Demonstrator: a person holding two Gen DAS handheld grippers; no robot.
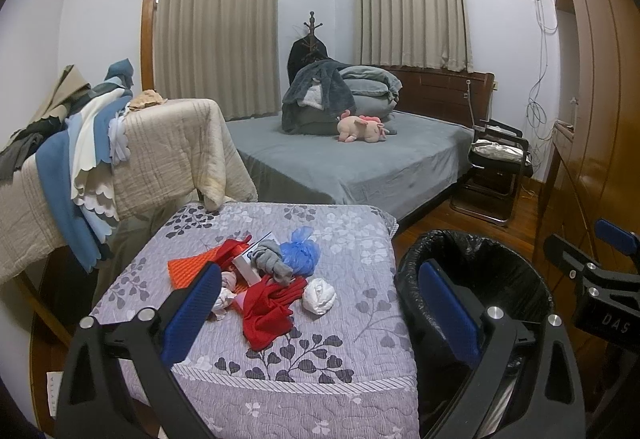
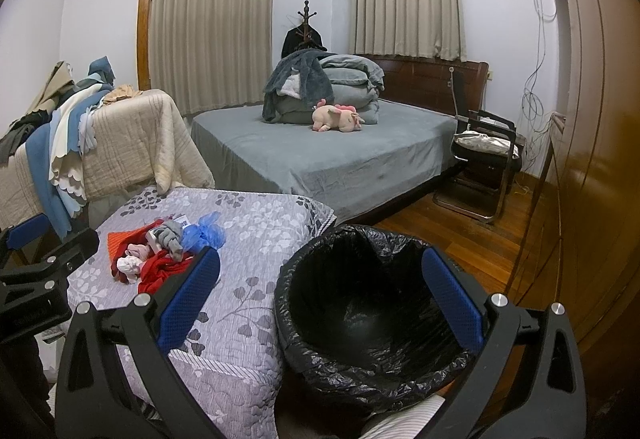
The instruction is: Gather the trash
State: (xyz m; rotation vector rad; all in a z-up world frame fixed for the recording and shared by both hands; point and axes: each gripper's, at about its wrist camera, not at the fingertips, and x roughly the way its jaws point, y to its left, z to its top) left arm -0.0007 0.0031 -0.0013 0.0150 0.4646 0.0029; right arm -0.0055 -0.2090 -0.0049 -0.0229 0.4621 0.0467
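Observation:
A pile of items lies on the grey floral quilt [image 1: 344,351]: a white crumpled paper ball [image 1: 319,295], a blue plastic bag [image 1: 301,253], pinkish crumpled tissues [image 1: 225,291], a small white box [image 1: 249,265], a grey sock [image 1: 271,259], red cloth [image 1: 267,309] and an orange mat [image 1: 190,265]. My left gripper [image 1: 320,270] hovers open just in front of the pile, holding nothing. A bin with a black liner [image 2: 360,307] stands right of the quilt. My right gripper [image 2: 321,258] is open over the bin's mouth, holding nothing. The same pile [image 2: 164,251] shows left of it.
A chair draped with beige and blue cloths [image 1: 120,159] stands behind the quilt on the left. A grey bed [image 1: 352,163] with folded bedding and a pink plush toy is beyond. A black chair [image 1: 496,167] and a wooden wardrobe [image 1: 600,119] are on the right.

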